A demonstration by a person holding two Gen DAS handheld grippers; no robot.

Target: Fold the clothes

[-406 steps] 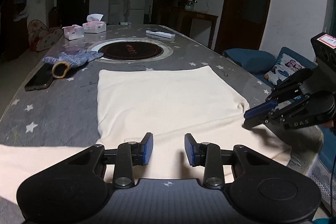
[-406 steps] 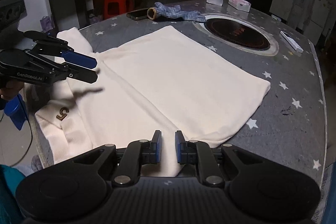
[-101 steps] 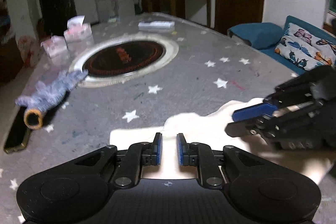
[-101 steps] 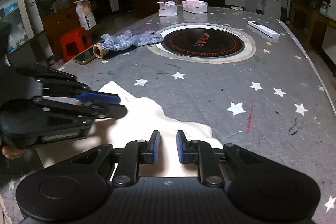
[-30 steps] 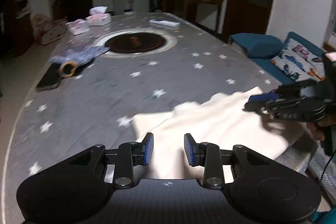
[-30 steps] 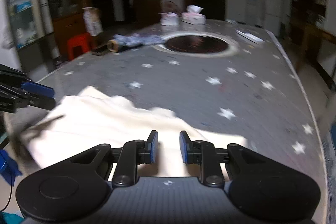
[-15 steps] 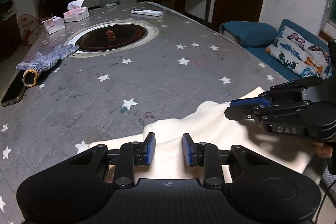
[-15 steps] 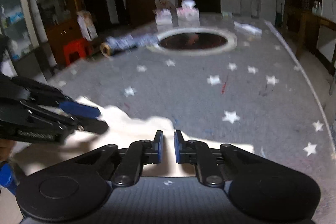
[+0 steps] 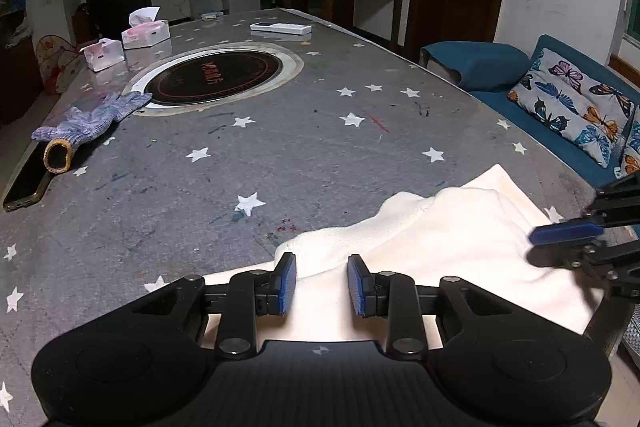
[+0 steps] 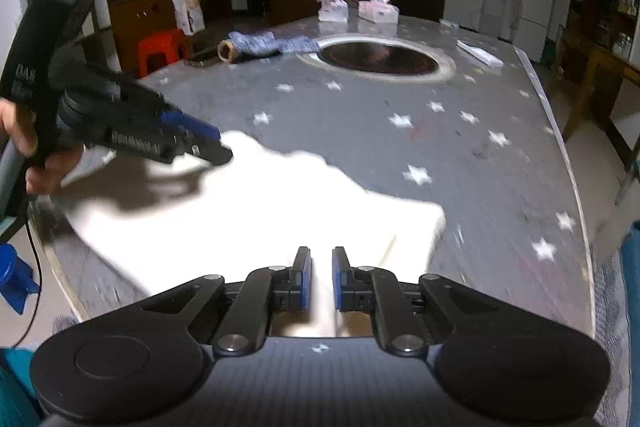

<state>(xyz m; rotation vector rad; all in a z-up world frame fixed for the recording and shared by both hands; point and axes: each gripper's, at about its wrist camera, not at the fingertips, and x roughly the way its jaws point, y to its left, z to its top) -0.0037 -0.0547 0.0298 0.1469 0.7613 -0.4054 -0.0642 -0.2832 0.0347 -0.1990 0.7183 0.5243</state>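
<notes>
A cream garment (image 9: 448, 239) lies bunched and folded at the near edge of the grey star-patterned table (image 9: 304, 147). It also shows in the right wrist view (image 10: 256, 211), blurred. My left gripper (image 9: 321, 281) is open, its pads either side of a fold of the cloth, gripping nothing. My right gripper (image 10: 320, 277) is partly open just above the cloth's near edge, with cloth showing between the pads. Each gripper appears in the other's view: the right one (image 9: 576, 239) at the right edge, the left one (image 10: 188, 143) at the left, over the cloth.
A grey knit glove (image 9: 80, 123) and a phone (image 9: 24, 187) lie at the table's left. A round inset burner (image 9: 212, 75), two tissue boxes (image 9: 146, 29) and a remote (image 9: 280, 27) are farther back. A blue sofa with cushions (image 9: 568, 107) stands right of the table.
Over the last second my left gripper stayed open above the cloth. My right gripper shut to a narrow gap, has widened a little, and moved right.
</notes>
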